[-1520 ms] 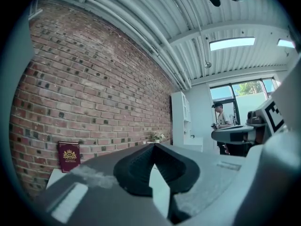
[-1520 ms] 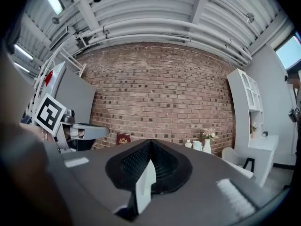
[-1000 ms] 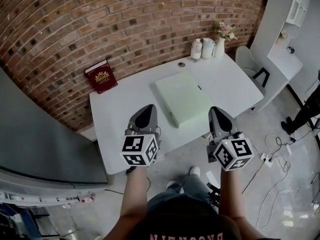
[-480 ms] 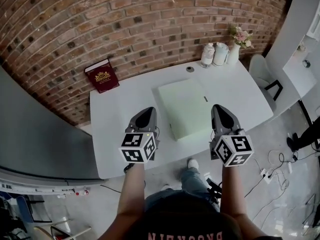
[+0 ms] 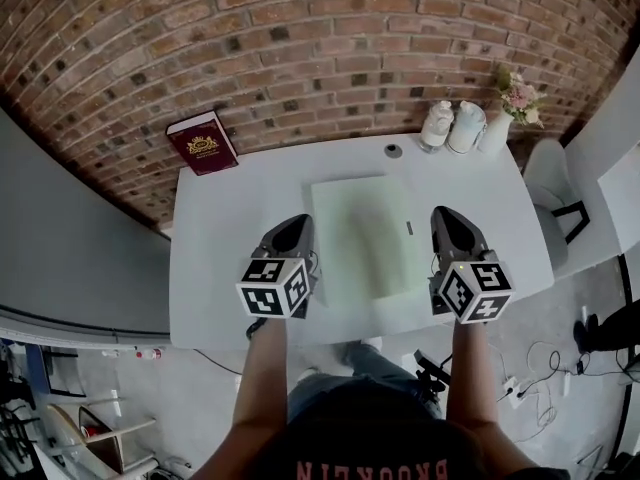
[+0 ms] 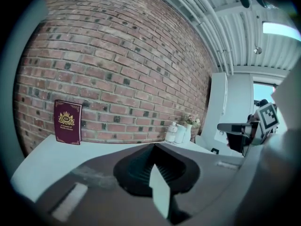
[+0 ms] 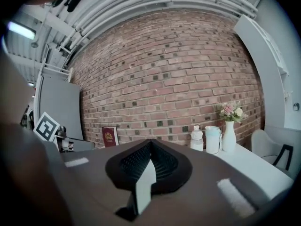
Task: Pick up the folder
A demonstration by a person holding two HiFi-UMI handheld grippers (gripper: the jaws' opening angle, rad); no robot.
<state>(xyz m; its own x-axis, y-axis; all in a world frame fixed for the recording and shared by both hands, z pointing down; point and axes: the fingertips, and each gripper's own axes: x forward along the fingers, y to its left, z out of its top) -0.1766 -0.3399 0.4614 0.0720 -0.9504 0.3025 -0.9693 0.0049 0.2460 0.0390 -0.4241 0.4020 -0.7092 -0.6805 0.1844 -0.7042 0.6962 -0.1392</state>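
Nothing is done yet; the folder (image 5: 364, 236) lies flat on the table (image 5: 215, 258); left gripper (image 5: 291, 236) and right gripper (image 5: 449, 233) flank it, both clenched on nothing; grasping and lifting remain.

On the white worktop (image 5: 230, 218), a red book (image 5: 202, 142) leans against the brick wall (image 5: 300, 58) at ten o'clock, with jars (image 5: 437, 125) and a vase (image 5: 495, 133) at two o'clock.

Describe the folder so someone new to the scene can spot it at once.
Find the white table against the brick wall. The folder lies flat near its middle, a wide pale green slab. Its neighbours differ: a dark red book stands against the wall at the back left corner, white jars and a vase stand back right.
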